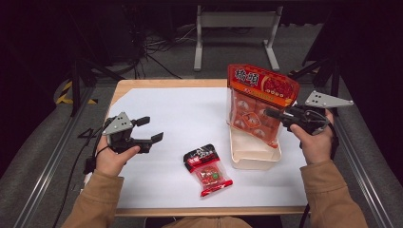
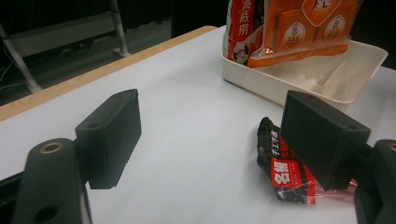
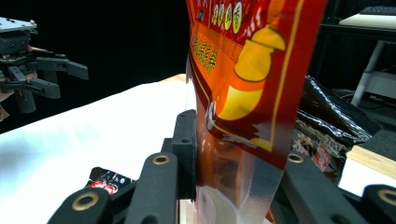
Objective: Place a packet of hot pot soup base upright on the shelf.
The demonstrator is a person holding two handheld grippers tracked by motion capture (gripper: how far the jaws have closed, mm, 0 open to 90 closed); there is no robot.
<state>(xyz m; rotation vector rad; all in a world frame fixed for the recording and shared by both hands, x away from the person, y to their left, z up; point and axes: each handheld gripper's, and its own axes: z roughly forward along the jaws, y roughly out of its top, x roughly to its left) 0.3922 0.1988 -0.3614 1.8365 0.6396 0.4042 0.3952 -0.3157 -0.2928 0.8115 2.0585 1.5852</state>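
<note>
Lay flat on the white table sheet (image 1: 166, 109), nearest: small red-and-black snack packet (image 1: 206, 169), with left gripper (image 1: 149, 129) released beside it. Farther off, gripped upright in cream plastic tray (image 1: 252, 159) by clenched right gripper (image 1: 278, 115): tall orange-red pouch (image 1: 259, 102). Judged mid-placement; next, lowering and letting go

Bag (image 1: 260, 102): its lower end sits in the tray (image 1: 254, 159) and hides most of the tray floor in the high view; its print is too small to read there. In the right gripper view the bag runs off the top edge, and its clear lower part covers the right gripper (image 3: 233, 186) pad faces, so the contact itself is hidden. Dark packet (image 3: 327, 130) behind the bag: mostly covered, label unreadable.

Small packet (image 2: 289, 172): far end hidden behind one jaw of the left gripper (image 2: 215, 135) in its own view, which also cuts the tray at the right edge.

Person's forearms cut by the bottom edge.
</note>
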